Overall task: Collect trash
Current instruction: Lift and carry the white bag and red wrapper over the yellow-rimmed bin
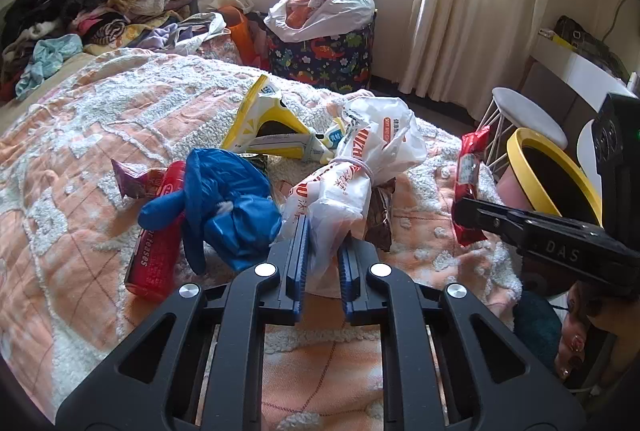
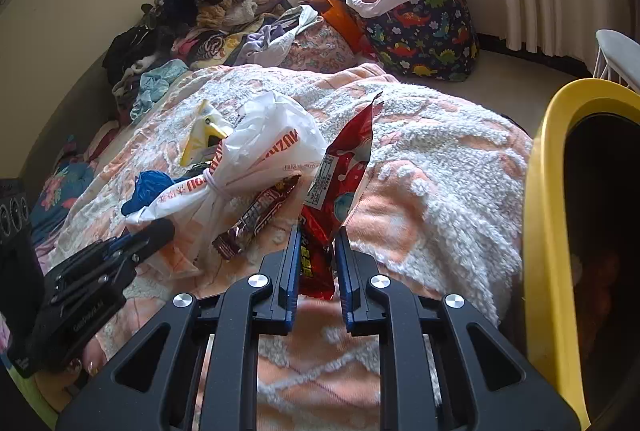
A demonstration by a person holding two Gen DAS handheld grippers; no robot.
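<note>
Several pieces of litter lie scattered across the peach and white blanket [image 1: 120, 119] on the bed. Farthest left in the left wrist view, a purple wrapper [image 1: 130, 179] rests beside a red packet [image 1: 156, 251], and a crumpled blue plastic bag [image 1: 224, 203] lies partly over that packet. Behind them sits a yellow and white pouch [image 1: 268, 123]. Near the middle, the left gripper [image 1: 323, 255] is clamped on the lower end of a white plastic bag [image 1: 360, 167] with orange lettering, knotted at its waist with a pale band; the thin plastic is pinched between the blue pads. A dark brown candy wrapper [image 1: 380, 219] lies just beside the bag, on its right. Further right, the right gripper [image 2: 316, 259] grips a red snack wrapper [image 2: 344, 183] at its bottom end, so the wrapper stands upright between the jaws with its torn top pointing up. At the far right stands a yellow-rimmed bin [image 2: 548, 231] with a dark inside, close against the edge of the bed, and a white stool [image 1: 528, 111] stands behind it. A heap of clothes [image 1: 80, 11] fills the far left corner, and a dinosaur-print basket [image 1: 324, 59] sits below the curtained window.
</note>
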